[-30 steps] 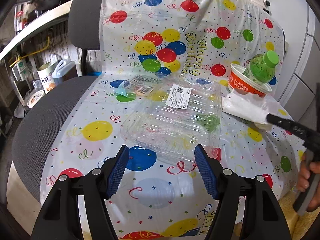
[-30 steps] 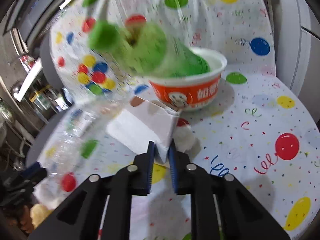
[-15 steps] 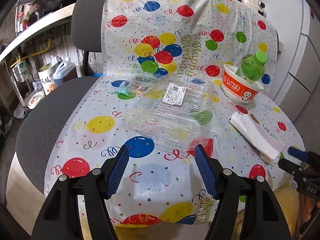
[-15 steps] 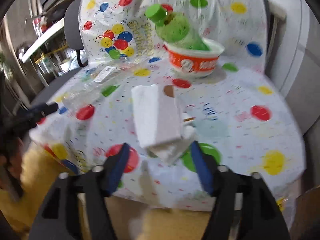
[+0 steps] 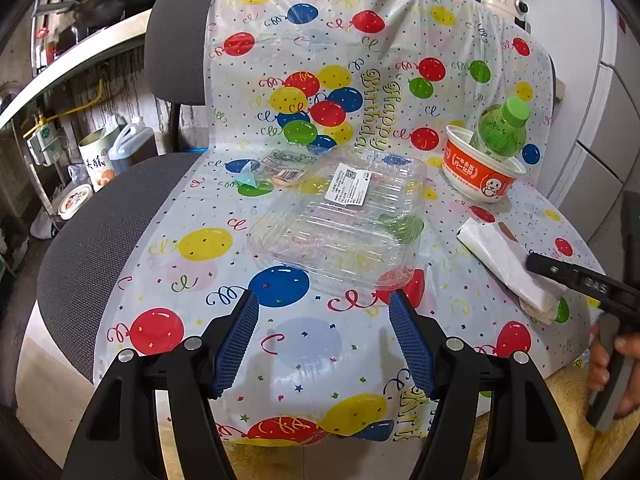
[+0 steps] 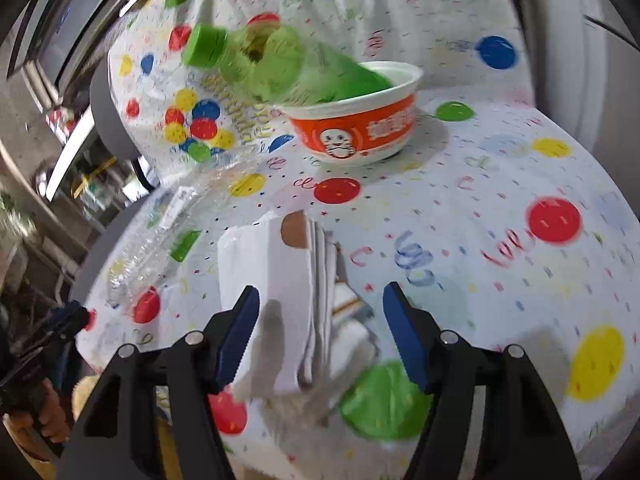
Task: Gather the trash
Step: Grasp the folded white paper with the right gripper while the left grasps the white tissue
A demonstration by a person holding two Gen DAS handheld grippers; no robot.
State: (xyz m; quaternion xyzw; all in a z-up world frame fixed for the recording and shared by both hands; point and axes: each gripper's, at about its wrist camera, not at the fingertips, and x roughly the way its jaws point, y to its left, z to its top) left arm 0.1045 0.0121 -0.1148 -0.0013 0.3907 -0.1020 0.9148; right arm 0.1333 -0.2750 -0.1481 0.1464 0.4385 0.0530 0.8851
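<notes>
Plastic balloon-print sheet (image 5: 208, 248) covers a grey chair (image 5: 100, 236), largely hiding the seat and back. Clear clamshell tray (image 5: 340, 224) lies mid-seat; contents not discernible. Orange paper bowl (image 5: 476, 172) at the right holds a tilted green bottle (image 5: 500, 128), its base hidden in the bowl. White folded paper (image 6: 276, 280) lies between the parted jaws of the right hand-held gripper (image 6: 320, 324), which have just been closing; contact uncertain, view blurred. Left hand-held gripper (image 5: 324, 328) is open, empty, near the tray.
</notes>
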